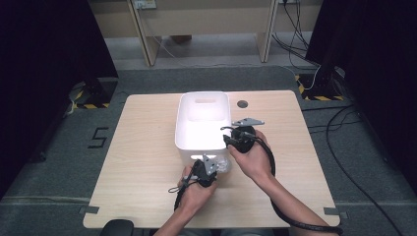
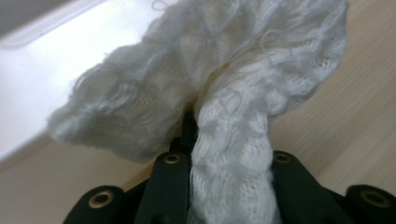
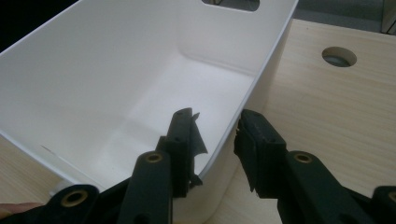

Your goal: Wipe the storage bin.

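The left gripper (image 1: 210,166) is clamped tight on a bunched white knitted cloth (image 2: 219,88), which hangs at the near end of the white bin (image 1: 183,120), about 6 o'clock from the bin's middle and just above the tabletop (image 1: 142,147). The right gripper (image 3: 215,140) straddles the bin's right wall at roughly 3 o'clock; its jaws stand partly apart on either side of the rim, and whether the pads actually press the wall cannot be told.

The step in hand looks like getting the cloth into the bin. To do it well, the left hand should lift until the trailing folds clear the near rim, since loose knit could snag or drape over the edge. It should then carry the cloth toward 12 o'clock, over the bare bin floor, and lower it before opening. The right gripper is best kept steady on the wall, so that the light bin does not slide or tip.
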A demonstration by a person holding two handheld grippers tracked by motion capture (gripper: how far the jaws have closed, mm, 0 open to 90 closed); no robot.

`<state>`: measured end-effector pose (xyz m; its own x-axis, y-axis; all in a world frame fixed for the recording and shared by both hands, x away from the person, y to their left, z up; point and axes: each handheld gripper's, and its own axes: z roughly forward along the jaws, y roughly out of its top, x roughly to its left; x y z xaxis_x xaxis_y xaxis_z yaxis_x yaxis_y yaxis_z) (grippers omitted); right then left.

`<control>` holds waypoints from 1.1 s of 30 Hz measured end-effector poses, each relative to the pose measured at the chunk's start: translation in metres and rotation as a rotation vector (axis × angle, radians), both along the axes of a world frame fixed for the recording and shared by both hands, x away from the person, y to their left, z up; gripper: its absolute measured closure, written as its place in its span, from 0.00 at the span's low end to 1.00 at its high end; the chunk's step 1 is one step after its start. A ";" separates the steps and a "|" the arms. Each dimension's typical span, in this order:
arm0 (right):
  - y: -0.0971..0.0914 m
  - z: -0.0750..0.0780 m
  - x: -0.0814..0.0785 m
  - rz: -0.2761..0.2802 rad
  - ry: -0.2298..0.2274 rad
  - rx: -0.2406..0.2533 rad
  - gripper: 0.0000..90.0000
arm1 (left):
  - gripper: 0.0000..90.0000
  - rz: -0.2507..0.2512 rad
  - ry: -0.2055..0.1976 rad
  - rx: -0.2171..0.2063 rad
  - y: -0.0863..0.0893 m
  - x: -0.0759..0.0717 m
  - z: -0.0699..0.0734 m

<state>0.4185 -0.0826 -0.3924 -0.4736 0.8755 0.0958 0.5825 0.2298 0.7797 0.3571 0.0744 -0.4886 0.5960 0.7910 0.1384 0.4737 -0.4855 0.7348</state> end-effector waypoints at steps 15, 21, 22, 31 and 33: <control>0.000 0.000 0.000 0.002 -0.001 -0.001 0.73 | 0.85 -0.019 0.019 0.013 -0.005 0.002 -0.004; 0.000 0.000 0.000 0.003 -0.002 0.000 0.74 | 0.85 -0.022 0.020 0.017 -0.010 0.003 -0.006; 0.000 0.000 0.000 0.003 -0.002 0.000 0.73 | 0.85 -0.023 0.021 0.019 -0.011 0.003 -0.006; 0.000 0.000 0.000 0.002 -0.002 0.000 0.73 | 0.85 -0.037 0.024 0.022 -0.018 0.004 -0.007; 0.000 0.000 0.000 0.003 -0.002 0.000 0.73 | 0.85 -0.035 0.024 0.020 -0.018 0.005 -0.007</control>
<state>0.4185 -0.0825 -0.3925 -0.4763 0.8742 0.0946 0.5802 0.2316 0.7808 0.3617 0.0561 -0.4960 0.6265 0.7668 0.1392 0.4737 -0.5165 0.7133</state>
